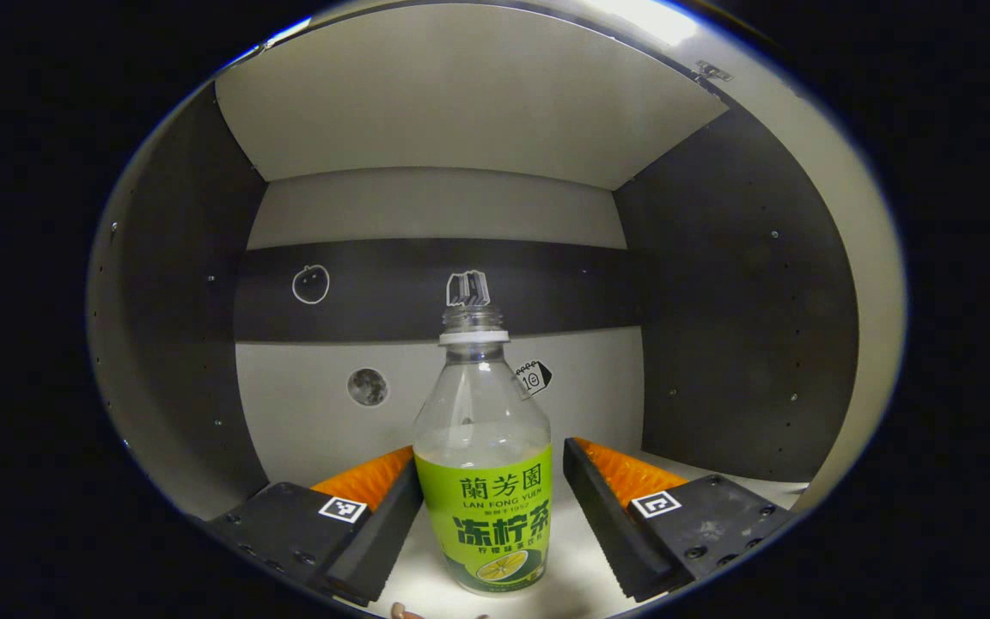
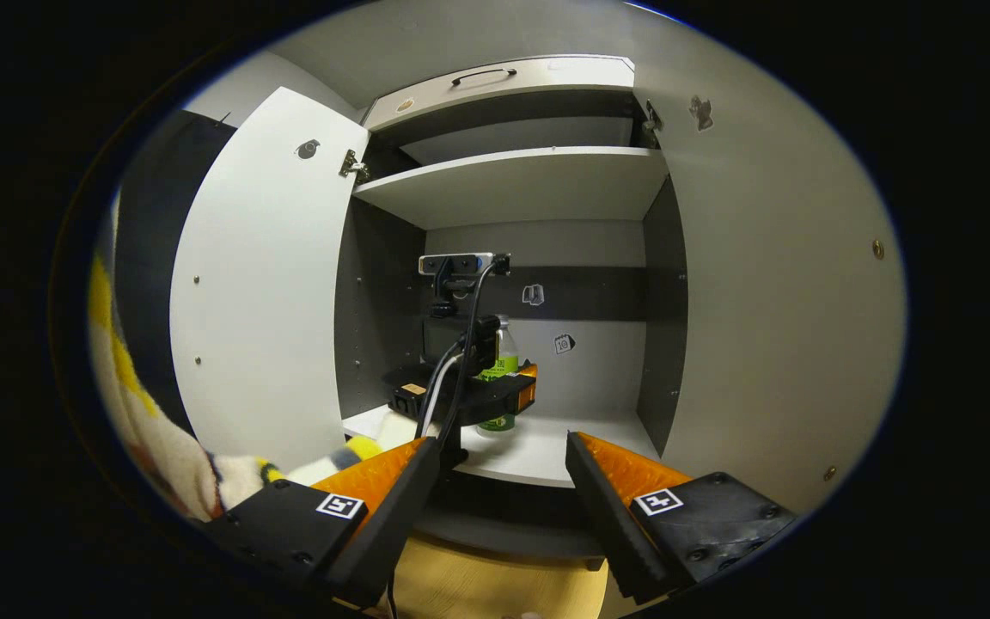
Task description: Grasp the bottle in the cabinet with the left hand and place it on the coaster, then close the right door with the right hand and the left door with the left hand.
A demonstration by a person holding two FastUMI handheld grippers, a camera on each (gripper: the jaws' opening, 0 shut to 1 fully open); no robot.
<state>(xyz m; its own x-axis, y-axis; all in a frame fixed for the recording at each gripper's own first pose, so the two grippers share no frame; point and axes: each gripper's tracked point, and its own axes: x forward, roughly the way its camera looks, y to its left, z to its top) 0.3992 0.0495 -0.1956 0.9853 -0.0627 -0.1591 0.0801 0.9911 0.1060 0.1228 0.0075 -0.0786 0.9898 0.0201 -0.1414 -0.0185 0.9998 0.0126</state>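
The bottle (image 1: pixel 485 481) stands upright on the cabinet shelf (image 1: pixel 426 585), between the spread fingers of the left hand-held gripper (image 1: pixel 491 516); a narrow gap shows at each side, so neither finger touches it. In the right gripper view the bottle (image 2: pixel 502 361) is mostly hidden behind the left hand-held gripper (image 2: pixel 495 391). The right hand-held gripper (image 2: pixel 502 507) is spread and holds nothing, outside the cabinet, between the open left door (image 2: pixel 263 284) and right door (image 2: pixel 770 284).

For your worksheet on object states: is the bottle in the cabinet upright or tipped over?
Upright. In the left gripper view the bottle stands on its base on the cabinet floor, neck pointing straight up, between the open left gripper fingers.
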